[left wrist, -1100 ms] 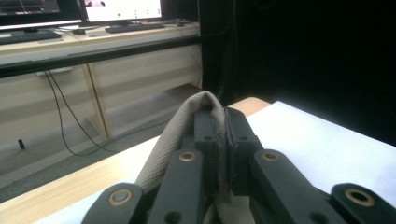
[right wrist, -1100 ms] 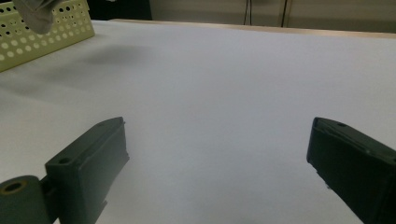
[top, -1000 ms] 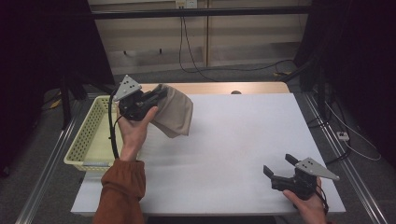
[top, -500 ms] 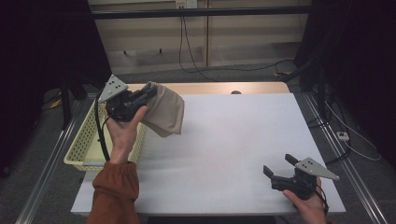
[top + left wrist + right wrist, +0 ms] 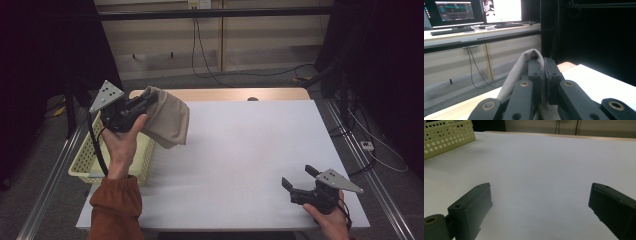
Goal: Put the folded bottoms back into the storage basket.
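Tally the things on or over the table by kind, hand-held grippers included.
Hand-held grippers: 2, the left hand-held gripper and the right hand-held gripper
Beige cloth: 1, clamped in the left one
Yellow perforated basket: 1, at the table's left edge
Total: 4

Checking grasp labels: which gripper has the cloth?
The left gripper, shut on the beige cloth near the yellow basket; the right gripper is open, empty.
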